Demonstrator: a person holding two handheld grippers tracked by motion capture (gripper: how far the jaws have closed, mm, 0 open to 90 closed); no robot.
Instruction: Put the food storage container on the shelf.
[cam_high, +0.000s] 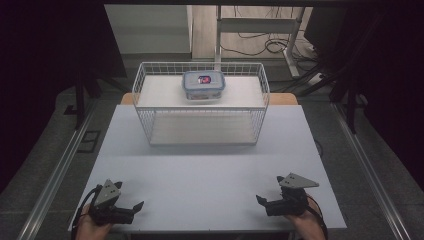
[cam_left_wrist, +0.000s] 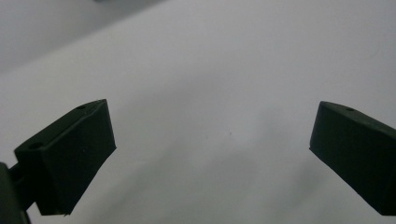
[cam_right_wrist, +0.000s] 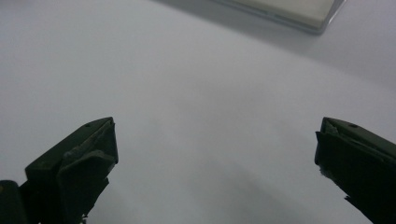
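A white wire basket (cam_high: 145, 90) stands at the far middle of the white table (cam_high: 200, 180). On the basket's raised shelf sits a clear lidded food container (cam_high: 203, 85) with something red and dark inside. My left gripper (cam_high: 132, 210) rests at the near left corner of the table, held by a hand, and it is open. My right gripper (cam_high: 265, 202) rests at the near right, open too. In the left gripper view the left gripper (cam_left_wrist: 212, 140) has wide-apart jaws over bare table. In the right gripper view the right gripper (cam_right_wrist: 217, 149) likewise holds nothing.
Beyond the basket a wooden board edge (cam_high: 282, 98) shows, and a table frame (cam_high: 260, 25) with cables stands on the floor behind. Metal rails (cam_high: 60, 165) run along both sides of the table. A pale flat edge (cam_right_wrist: 289, 11) shows at the top of the right gripper view.
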